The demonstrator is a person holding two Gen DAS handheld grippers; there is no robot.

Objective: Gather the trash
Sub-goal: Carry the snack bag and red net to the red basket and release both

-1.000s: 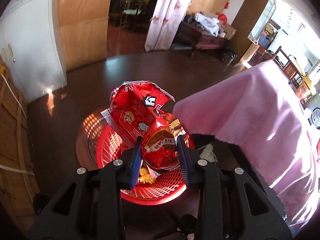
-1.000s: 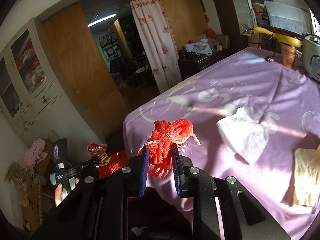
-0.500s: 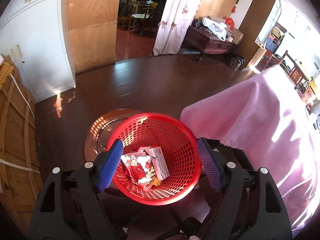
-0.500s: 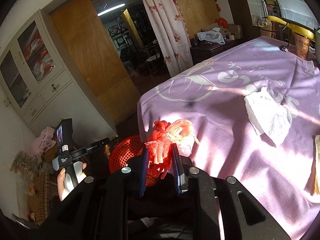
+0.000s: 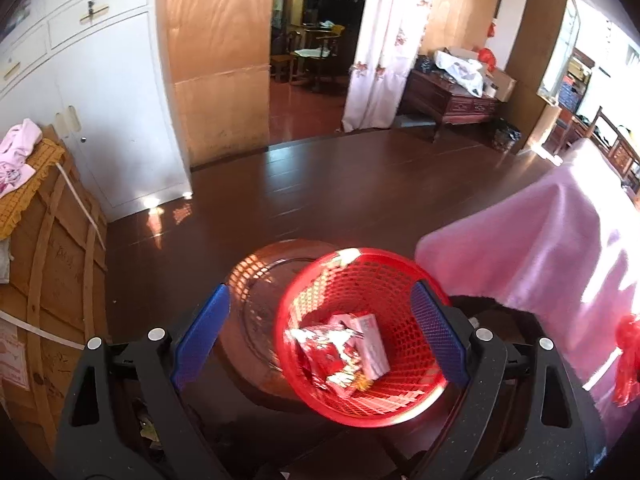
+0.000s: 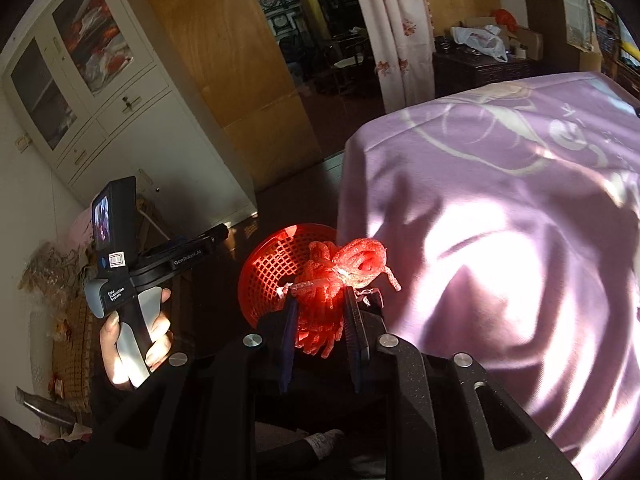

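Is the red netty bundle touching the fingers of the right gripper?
Touching. In the right wrist view, the red foam net bundle sits squeezed between the right gripper, both fingers pressing its sides, just in front of the red basket.

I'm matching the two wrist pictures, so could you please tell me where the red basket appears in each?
Left wrist: the red basket sits low and centre-right, between the open blue pads, wrappers inside.
Right wrist: only its rim and mesh wall show, centre-left, behind the red foam netting.
Shared landmark: the purple tablecloth, right of the basket.
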